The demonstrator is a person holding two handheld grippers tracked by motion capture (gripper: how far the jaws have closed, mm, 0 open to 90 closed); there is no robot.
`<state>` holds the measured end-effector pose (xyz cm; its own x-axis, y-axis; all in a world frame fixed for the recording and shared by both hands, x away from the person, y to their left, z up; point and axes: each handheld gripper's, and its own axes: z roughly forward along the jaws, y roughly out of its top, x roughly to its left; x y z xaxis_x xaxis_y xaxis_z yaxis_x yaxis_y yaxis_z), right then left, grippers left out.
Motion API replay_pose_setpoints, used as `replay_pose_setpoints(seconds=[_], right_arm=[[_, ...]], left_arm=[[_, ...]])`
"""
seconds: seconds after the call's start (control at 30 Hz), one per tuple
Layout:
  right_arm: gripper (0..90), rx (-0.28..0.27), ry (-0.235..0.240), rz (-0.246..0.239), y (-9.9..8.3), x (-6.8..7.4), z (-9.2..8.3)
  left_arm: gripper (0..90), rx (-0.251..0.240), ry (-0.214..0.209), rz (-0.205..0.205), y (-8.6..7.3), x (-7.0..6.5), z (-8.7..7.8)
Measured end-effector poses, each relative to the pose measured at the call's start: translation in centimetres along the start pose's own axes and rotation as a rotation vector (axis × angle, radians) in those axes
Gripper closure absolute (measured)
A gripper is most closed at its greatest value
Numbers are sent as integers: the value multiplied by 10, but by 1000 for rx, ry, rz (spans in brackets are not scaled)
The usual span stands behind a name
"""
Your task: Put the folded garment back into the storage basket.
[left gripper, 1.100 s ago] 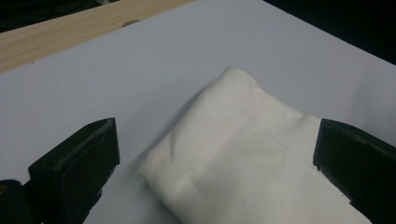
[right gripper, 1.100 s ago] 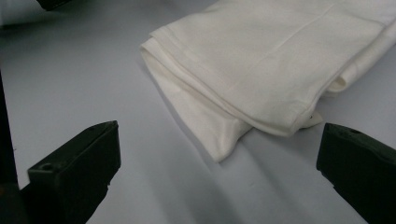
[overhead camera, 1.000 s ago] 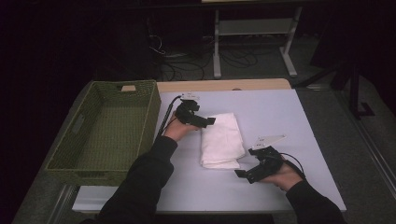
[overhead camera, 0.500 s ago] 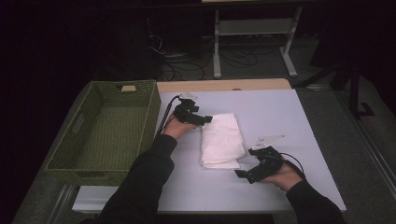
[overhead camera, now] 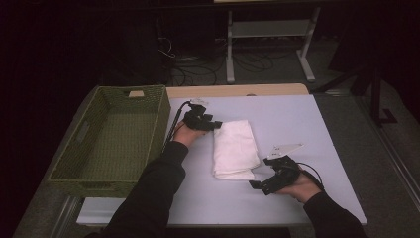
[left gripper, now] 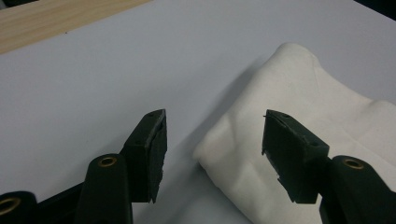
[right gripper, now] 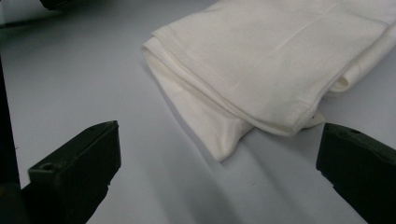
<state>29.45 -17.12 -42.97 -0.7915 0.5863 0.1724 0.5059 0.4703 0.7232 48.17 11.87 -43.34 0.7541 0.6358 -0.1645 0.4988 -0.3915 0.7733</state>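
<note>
A folded white cloth (overhead camera: 235, 148) lies on the pale table (overhead camera: 287, 114) between my hands. My left gripper (overhead camera: 218, 125) is at the cloth's far left corner. In the left gripper view its jaws (left gripper: 212, 140) have just been closing. They straddle the corner of the cloth (left gripper: 327, 107), but the pads stand apart from it. My right gripper (overhead camera: 255, 184) rests low on the table near the cloth's near right corner. Its jaws (right gripper: 219, 163) are wide open, with the layered edge of the cloth (right gripper: 271, 56) just ahead of them.
A green woven basket (overhead camera: 163, 114) stands along the table's left side, close to my left forearm. A wooden strip (overhead camera: 237, 90) runs along the table's far edge. Beyond it are cables and a metal stand on the dark floor.
The left gripper has shifted very slightly at the cloth's corner. The right hand and the cloth lie as before.
</note>
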Motion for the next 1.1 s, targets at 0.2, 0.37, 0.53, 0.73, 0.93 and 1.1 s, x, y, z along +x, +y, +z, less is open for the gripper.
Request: replay_pose_setpoints(seconds=[0.2, 0.37, 0.53, 0.73, 0.93, 1.1], right_arm=[[0, 1, 0, -3, 0, 0, 0], [0, 3, 2, -2, 0, 0, 0], [0, 3, 2, -2, 0, 0, 0], [0, 5, 4, -3, 0, 0, 1], [0, 4, 4, -3, 0, 0, 1], [0, 4, 4, -3, 0, 0, 1]], left_arm=[[428, 29, 11, 3, -4, 3, 4], [433, 50, 9, 9, -6, 2, 9], [441, 63, 8, 6, -8, 2, 11], [459, 85, -5, 1, -10, 3, 15], [520, 82, -48, -23, -12, 4, 16], [619, 86, -74, -22, -12, 3, 16]])
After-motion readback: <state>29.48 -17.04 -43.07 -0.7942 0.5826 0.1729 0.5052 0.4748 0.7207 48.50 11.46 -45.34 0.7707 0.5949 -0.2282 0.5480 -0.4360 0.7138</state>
